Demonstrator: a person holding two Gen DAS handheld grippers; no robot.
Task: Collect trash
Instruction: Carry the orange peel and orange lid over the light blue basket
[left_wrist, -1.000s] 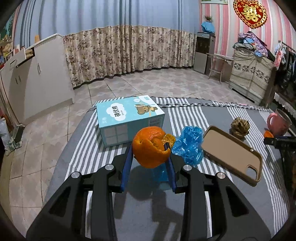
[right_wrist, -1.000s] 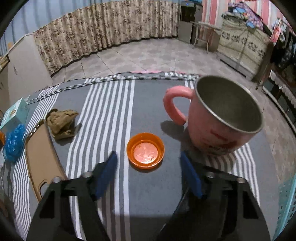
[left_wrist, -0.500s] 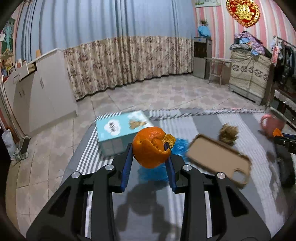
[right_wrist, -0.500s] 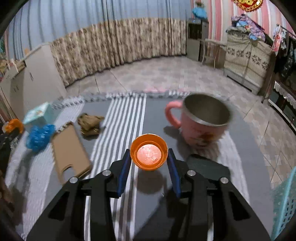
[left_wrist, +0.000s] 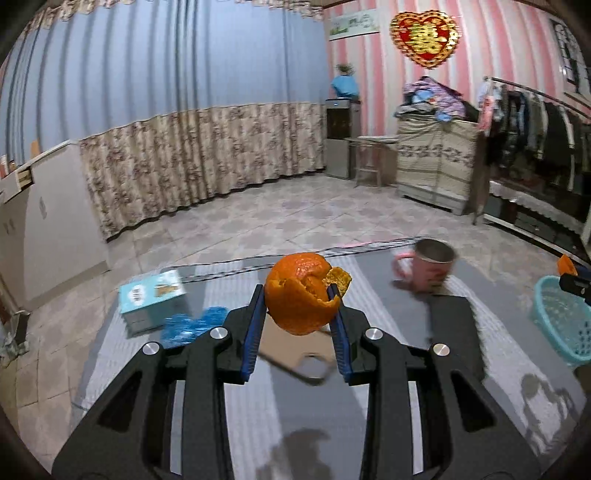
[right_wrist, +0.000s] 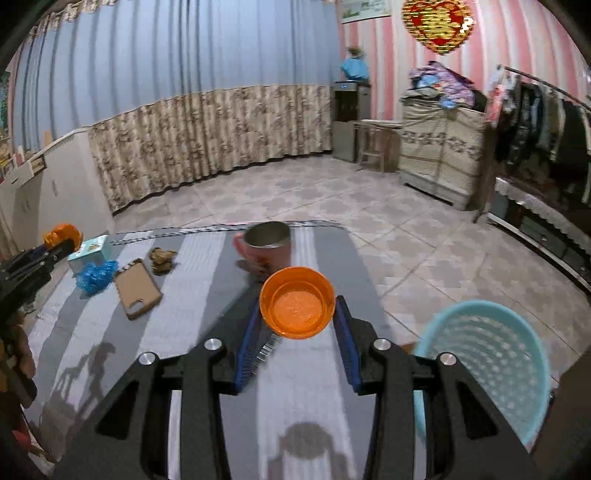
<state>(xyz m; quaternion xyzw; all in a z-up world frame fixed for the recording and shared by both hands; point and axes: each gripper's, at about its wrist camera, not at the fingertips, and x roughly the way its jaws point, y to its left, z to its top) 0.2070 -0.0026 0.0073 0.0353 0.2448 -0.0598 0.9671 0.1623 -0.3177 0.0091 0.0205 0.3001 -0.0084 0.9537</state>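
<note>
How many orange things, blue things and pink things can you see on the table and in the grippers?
Orange: 2, the orange peel in the left gripper and the orange lid in the right gripper.
Blue: 2, the crumpled blue bag and the tissue box.
Pink: 1, the pink mug.
Total: 5.

Counts: 2 grippers, left gripper (left_wrist: 298, 295) and right gripper (right_wrist: 297, 308). 1 orange peel (left_wrist: 301, 293), 1 orange cap (right_wrist: 297, 308), 1 pink mug (right_wrist: 266, 248) far on the striped tablecloth (right_wrist: 199, 302), 1 brown phone case (right_wrist: 137, 288), 1 blue crumpled wrapper (right_wrist: 96, 275), 1 brown crumpled scrap (right_wrist: 161, 258), 1 teal carton (right_wrist: 90, 252) far left, 1 teal basket (right_wrist: 487, 363) near right.
</note>
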